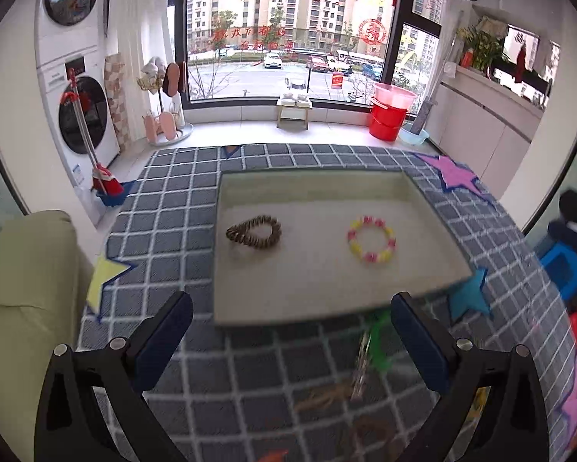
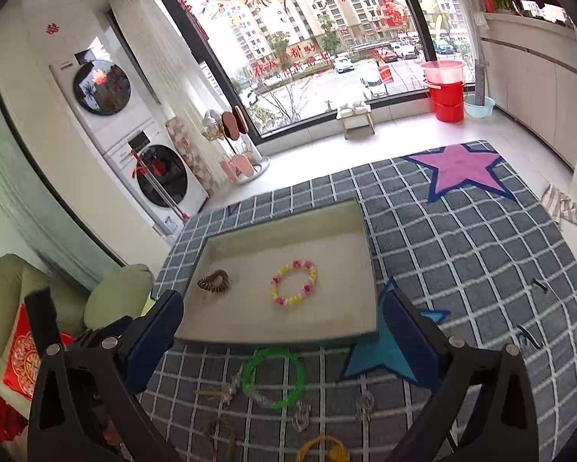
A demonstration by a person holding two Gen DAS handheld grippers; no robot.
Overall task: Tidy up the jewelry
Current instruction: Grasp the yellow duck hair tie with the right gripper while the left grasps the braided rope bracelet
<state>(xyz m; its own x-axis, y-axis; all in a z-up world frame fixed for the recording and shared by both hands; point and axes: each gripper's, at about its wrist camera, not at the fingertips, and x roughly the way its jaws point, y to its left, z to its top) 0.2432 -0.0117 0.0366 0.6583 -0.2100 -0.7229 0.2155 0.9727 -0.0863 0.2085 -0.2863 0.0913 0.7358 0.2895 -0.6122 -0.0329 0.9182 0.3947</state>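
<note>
Below me, the checked rug (image 2: 462, 254) with its coloured stars covers the floor, and the tray (image 2: 250, 327) sits flat on it, well inside its edges. Two pieces lie in the tray, well apart: the brown coil band (image 1: 254, 231) toward the left and the pink-and-yellow bead bracelet (image 1: 372, 240) toward the right. On the rug just outside the tray's near wall rests the green bangle (image 2: 273, 377), with a pale knotted piece touching its left side. Nearer still are a yellow ring (image 2: 323, 448), a small silvery charm (image 2: 365, 404) and a few brownish bits too blurred to name.

I hold my left gripper (image 1: 292, 335) above the rug at the tray's near edge, fingers spread wide with nothing between them. My right gripper (image 2: 284, 342) hangs over the loose pieces, spread just as wide and gripping nothing, the bangle lying between its fingers in that view.
</note>
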